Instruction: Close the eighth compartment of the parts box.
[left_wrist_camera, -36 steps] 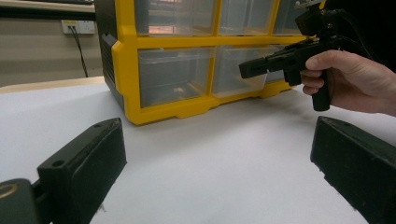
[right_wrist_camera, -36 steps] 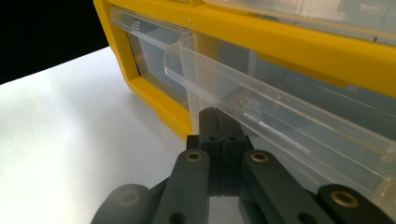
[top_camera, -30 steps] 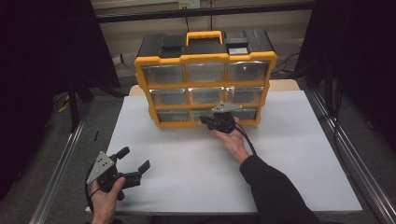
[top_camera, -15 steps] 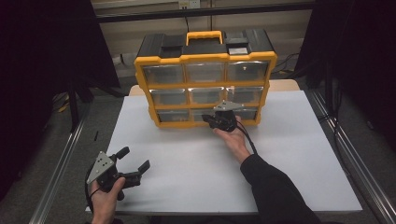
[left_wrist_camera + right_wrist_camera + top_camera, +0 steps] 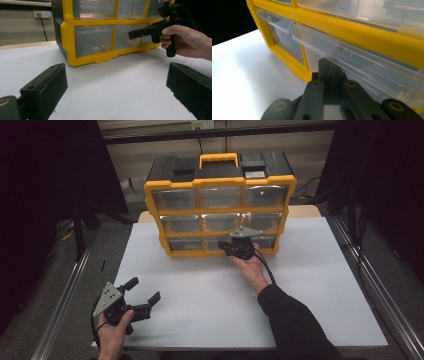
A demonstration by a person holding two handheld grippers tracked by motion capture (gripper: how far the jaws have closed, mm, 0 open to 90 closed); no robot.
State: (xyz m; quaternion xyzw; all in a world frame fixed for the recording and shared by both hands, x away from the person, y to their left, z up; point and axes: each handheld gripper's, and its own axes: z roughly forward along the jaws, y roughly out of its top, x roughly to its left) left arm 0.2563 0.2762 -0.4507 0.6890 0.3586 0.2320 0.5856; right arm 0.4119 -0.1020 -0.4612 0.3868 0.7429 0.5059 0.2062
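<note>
While right gripper (image 5: 239, 247) jaws are closed under drawer (image 5: 362, 62) lip | left gripper (image 5: 142, 299) open, 7 o'clock | risk: jaws slip off.

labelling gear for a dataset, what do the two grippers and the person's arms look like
Both are black pistol-grip tools. The left gripper has two blocky black fingers and a grey three-cornered plate. The right gripper has the same plate, a black cable and bolted linkage arms. The right arm wears a dark sleeve.
</note>
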